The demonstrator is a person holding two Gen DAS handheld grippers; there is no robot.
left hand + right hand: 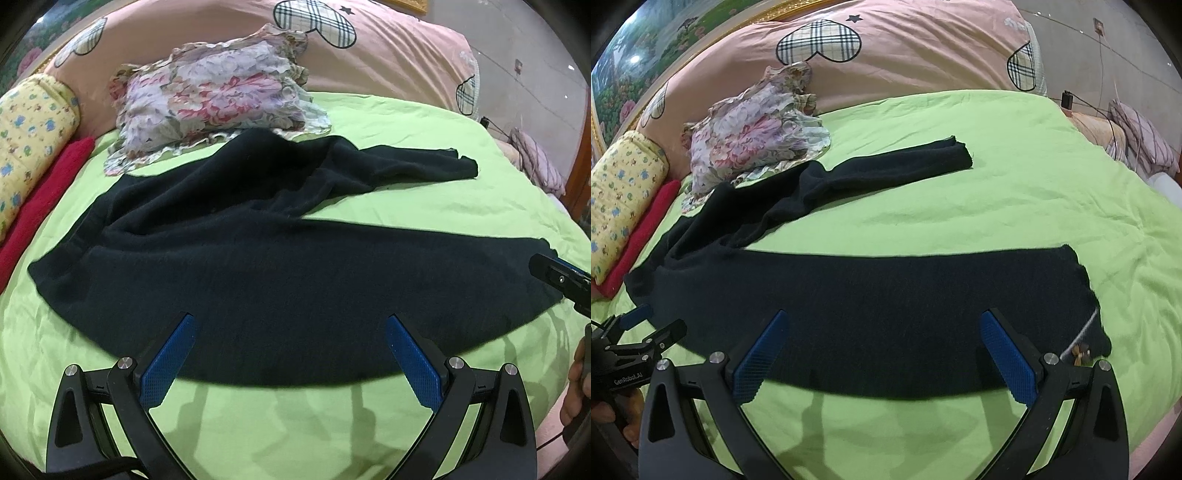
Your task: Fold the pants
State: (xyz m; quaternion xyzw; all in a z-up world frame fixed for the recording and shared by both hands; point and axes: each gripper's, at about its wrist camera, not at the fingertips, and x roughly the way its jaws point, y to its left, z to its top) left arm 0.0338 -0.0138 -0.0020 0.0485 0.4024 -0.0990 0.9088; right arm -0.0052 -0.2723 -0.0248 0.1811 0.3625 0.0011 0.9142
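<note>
**Dark pants spread on a green bed, both grippers wide apart**

A green sheet covers the bed, with a pink quilt bunched at its far end. The dark pants lie unfolded across the sheet: 1 leg stretches along the near edge, the other angles away toward a floral pillow. The left gripper and the right gripper hover above the near leg, fingers spread and holding nothing.
</note>
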